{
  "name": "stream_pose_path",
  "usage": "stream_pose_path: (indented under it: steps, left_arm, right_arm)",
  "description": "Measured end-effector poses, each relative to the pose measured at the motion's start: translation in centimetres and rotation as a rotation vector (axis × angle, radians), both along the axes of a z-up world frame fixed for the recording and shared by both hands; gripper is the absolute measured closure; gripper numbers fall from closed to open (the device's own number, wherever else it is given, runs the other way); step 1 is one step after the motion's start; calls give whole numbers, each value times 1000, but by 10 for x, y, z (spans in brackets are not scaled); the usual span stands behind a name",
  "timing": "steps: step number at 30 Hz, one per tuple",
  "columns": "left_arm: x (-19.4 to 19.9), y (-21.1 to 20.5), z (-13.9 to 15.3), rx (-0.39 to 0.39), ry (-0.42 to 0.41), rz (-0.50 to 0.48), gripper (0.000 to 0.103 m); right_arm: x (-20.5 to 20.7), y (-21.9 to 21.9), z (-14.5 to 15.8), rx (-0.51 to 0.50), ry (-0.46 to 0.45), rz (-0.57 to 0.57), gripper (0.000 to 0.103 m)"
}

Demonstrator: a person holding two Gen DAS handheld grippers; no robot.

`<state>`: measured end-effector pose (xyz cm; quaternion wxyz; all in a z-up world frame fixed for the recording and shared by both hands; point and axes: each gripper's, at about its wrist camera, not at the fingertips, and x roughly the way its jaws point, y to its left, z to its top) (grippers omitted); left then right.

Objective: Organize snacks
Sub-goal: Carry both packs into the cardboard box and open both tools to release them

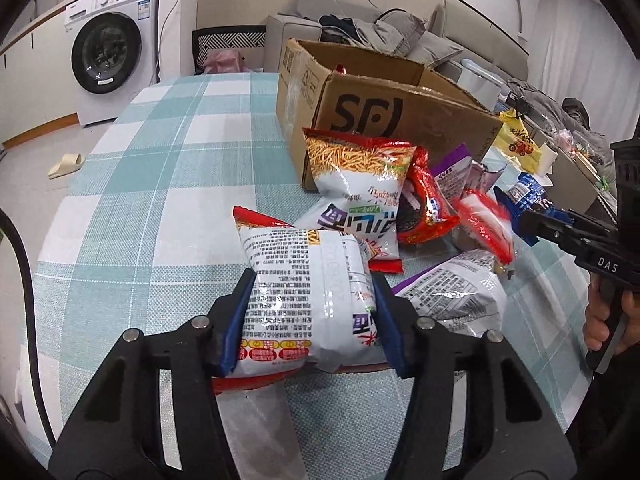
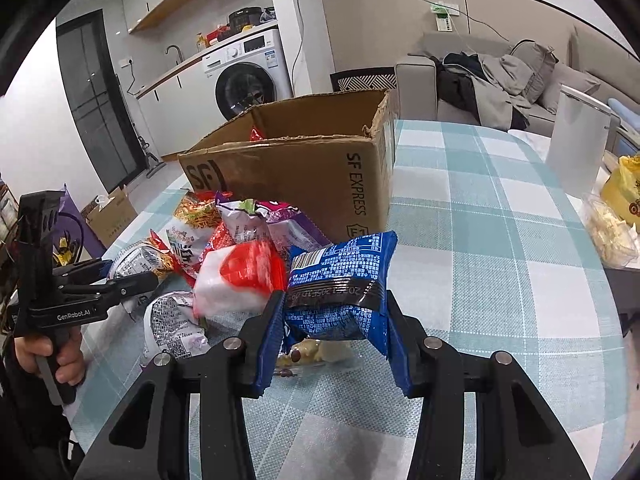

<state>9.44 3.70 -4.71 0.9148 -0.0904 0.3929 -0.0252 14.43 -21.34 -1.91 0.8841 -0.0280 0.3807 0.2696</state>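
Observation:
My left gripper (image 1: 312, 300) is shut on a white and red snack bag (image 1: 304, 280), back side up, just above the checked tablecloth (image 1: 160, 168). My right gripper (image 2: 332, 320) is shut on a blue snack bag (image 2: 340, 280) and holds it above the table, right of the pile; it also shows in the left wrist view (image 1: 520, 216). Between them lies a pile of bags: a noodle-snack bag (image 1: 352, 184), red bags (image 1: 428, 204), purple and white bags (image 2: 276, 220). An open SF cardboard box (image 2: 304, 168) stands behind the pile, something red inside.
A white kettle-like container (image 2: 576, 140) and a yellow bag (image 2: 624, 192) stand at the table's right side. A clear pack of snacks (image 2: 608, 228) lies there too. A sofa with clothes (image 2: 492, 76) and a washing machine (image 1: 112, 48) are beyond the table.

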Motion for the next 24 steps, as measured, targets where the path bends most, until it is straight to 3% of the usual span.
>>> stream_pose_path:
  steps: [13,24]
  left_arm:
    - [-25,-2,45,39,-138,57,51]
    - [-32,-13,71,72,-187,44,51]
  right_arm:
    - [-1,-7,11,37,-31,-28,56]
    - [-3,-3,25,89,-64,-4,56]
